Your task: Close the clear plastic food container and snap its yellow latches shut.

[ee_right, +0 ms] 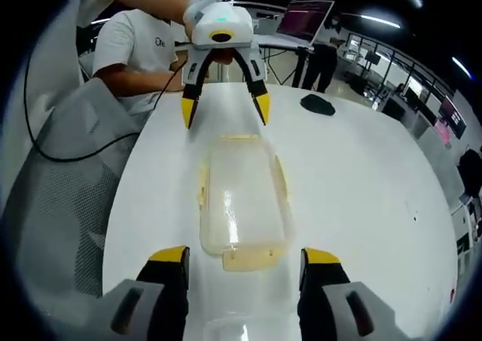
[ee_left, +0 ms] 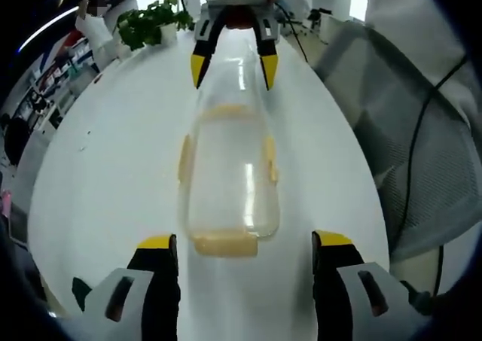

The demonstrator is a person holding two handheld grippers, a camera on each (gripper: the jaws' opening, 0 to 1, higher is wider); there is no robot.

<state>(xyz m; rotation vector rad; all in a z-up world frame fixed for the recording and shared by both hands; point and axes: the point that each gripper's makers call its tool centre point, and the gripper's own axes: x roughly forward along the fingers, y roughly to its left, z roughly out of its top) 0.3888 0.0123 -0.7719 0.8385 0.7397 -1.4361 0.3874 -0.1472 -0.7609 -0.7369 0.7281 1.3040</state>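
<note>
Both grippers, left gripper [ee_left: 245, 243] and right gripper [ee_right: 245, 257], are held with jaws apart; each end latch [ee_left: 224, 245] of the container [ee_left: 230, 175], seen at six o'clock, is best pressed squarely down.

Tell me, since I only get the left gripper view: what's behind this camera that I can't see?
Observer: In the right gripper view, a person in a white T-shirt sits at the table's edge, behind the left gripper.
Operator: Is anything on the table besides the box?
Observer: Yes, a dark, flat object lies on the white table, apart from the container.
Operator: And further back?
Observer: An open laptop with a lit purple screen stands beyond the table.
</note>
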